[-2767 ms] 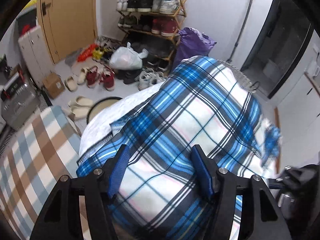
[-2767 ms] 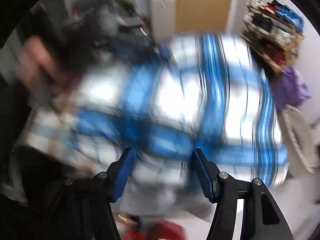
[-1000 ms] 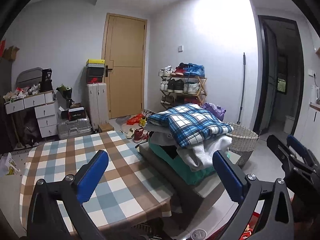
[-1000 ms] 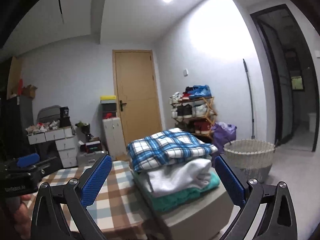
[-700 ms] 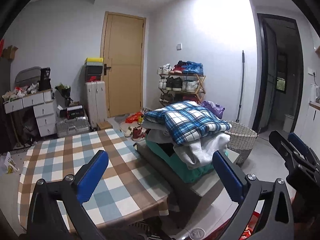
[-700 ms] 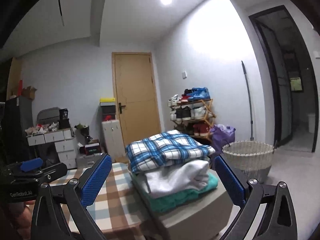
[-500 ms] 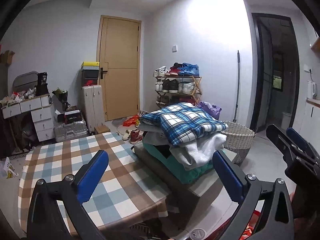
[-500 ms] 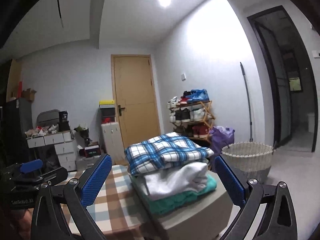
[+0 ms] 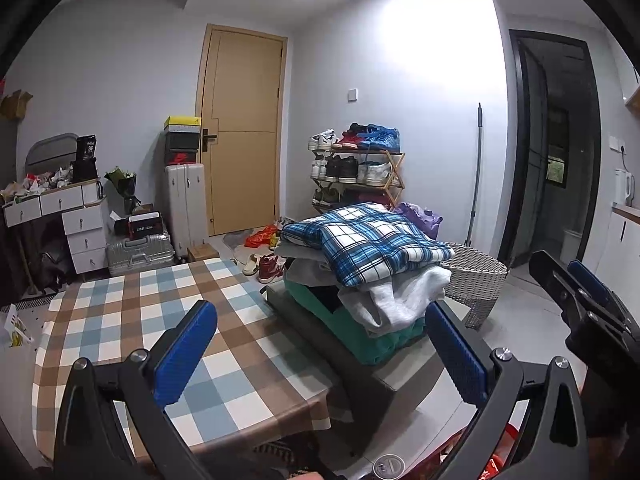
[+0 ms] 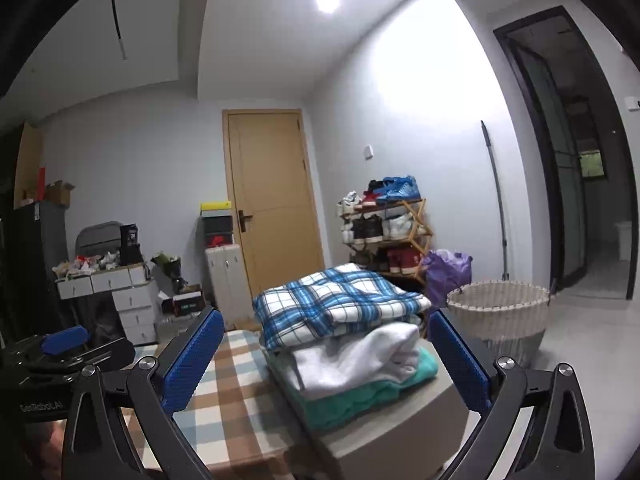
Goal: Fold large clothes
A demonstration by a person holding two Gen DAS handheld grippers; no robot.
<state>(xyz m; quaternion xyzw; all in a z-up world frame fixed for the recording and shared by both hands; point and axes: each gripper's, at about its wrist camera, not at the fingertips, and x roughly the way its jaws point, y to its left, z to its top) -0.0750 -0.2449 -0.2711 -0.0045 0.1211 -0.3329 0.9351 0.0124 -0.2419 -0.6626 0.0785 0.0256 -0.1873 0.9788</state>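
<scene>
Left wrist view: the left claw [image 9: 320, 350] is spread wide with nothing between its blue pads, held above the near edge of a counter [image 9: 120, 320] covered in a brown, blue and white checked cloth. Just beyond the counter's right end, a folded blue plaid garment [image 9: 368, 240] lies on top of a stack, over a folded grey-white garment [image 9: 396, 300] and a teal one [image 9: 376, 344], all resting on a low grey block [image 9: 404, 372]. Behind the stack stand a woven basket [image 9: 476, 276] and a shoe rack [image 9: 356, 172]. The right claw [image 9: 576, 284] shows at the right edge. Right wrist view: the right claw [image 10: 324, 354] is also wide open and empty, facing the same stack, with the plaid garment [image 10: 336, 304] uppermost. The basket [image 10: 500, 316] sits to the right of the stack, a wooden door [image 10: 272, 200] behind it, and the left claw [image 10: 64, 340] to its far left.
</scene>
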